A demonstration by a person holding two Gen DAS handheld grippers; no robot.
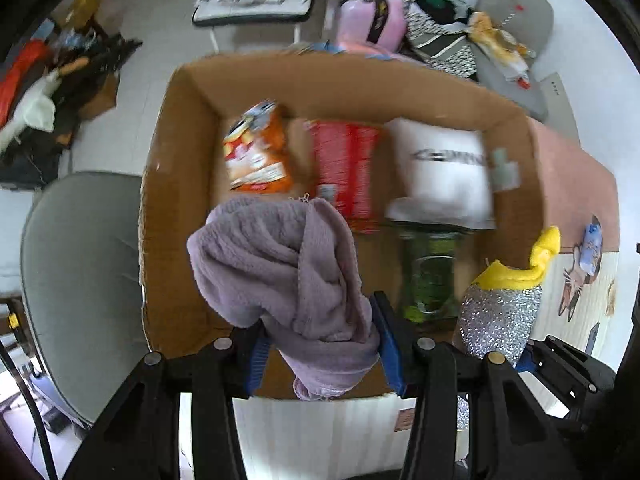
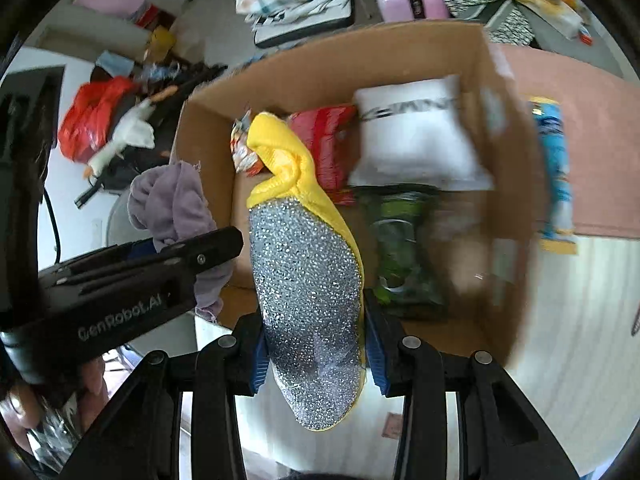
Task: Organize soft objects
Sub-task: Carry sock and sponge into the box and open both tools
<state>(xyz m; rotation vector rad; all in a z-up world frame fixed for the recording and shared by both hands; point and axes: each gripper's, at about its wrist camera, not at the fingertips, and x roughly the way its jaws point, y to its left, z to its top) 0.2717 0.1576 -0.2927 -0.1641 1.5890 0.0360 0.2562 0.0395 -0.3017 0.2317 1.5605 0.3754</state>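
The left claw (image 1: pixel 320 354) squeezes one purple towel (image 1: pixel 280 276). The right claw (image 2: pixel 316 354) squeezes one sparkly yellow slipper (image 2: pixel 308 300). Both hang over one cardboard box (image 1: pixel 180 200) with four packets inside.

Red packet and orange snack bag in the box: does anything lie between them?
In the left wrist view, only a bare strip of cardboard box floor shows between the orange snack bag and the red packet; they lie apart, though the frame is blurred.
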